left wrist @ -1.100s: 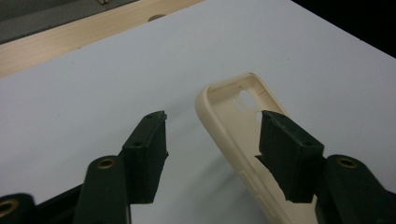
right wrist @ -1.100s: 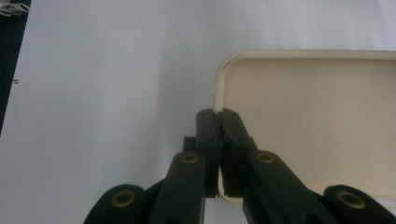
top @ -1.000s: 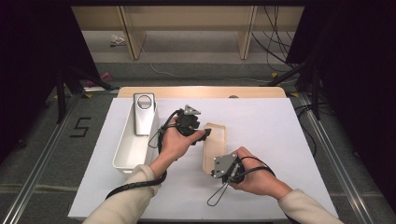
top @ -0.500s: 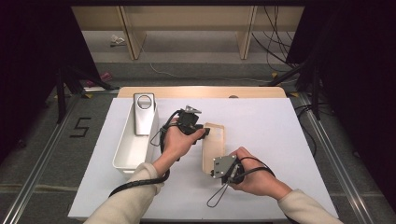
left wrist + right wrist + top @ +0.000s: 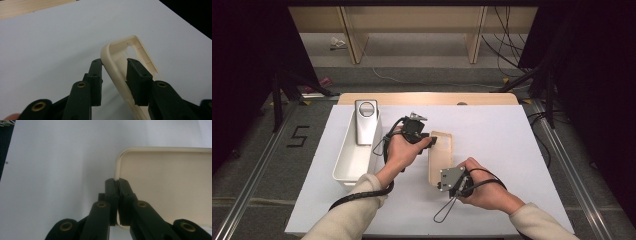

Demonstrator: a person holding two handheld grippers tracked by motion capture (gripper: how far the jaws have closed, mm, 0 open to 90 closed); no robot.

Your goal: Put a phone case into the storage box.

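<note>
Left tool (image 5: 432, 141): jaws have just been closing; now they straddle the rim of the cream phone case (image 5: 440, 159), one jaw outside the side wall, one inside the shell; in the left gripper view the inner pad (image 5: 138, 75) lies against the wall, the outer pad (image 5: 96, 72) meets the rim only at its tip, so it grips the wall lightly at the case's far end.

Right tool (image 5: 438, 184): jaws nearly together, pinching the thin rim at the case's near corner; in the right gripper view the two pads (image 5: 112, 192) meet on the rounded edge of the case (image 5: 165, 185); a firm grip.

Case: sits about mid-bench on the white bench (image 5: 492, 130), between the two hands; long axis runs away from the person, roughly parallel to the white tray (image 5: 343, 165) at its left; far end lifted and tilted in the left tool's hold, hollow side showing.

Look of the case: pale cream plastic, rounded corners, raised rim, cut-outs along the side wall (image 5: 130, 50); smooth flat inner face.

A silver flat object (image 5: 366, 121) with a round window rests in the tray's far end.
</note>
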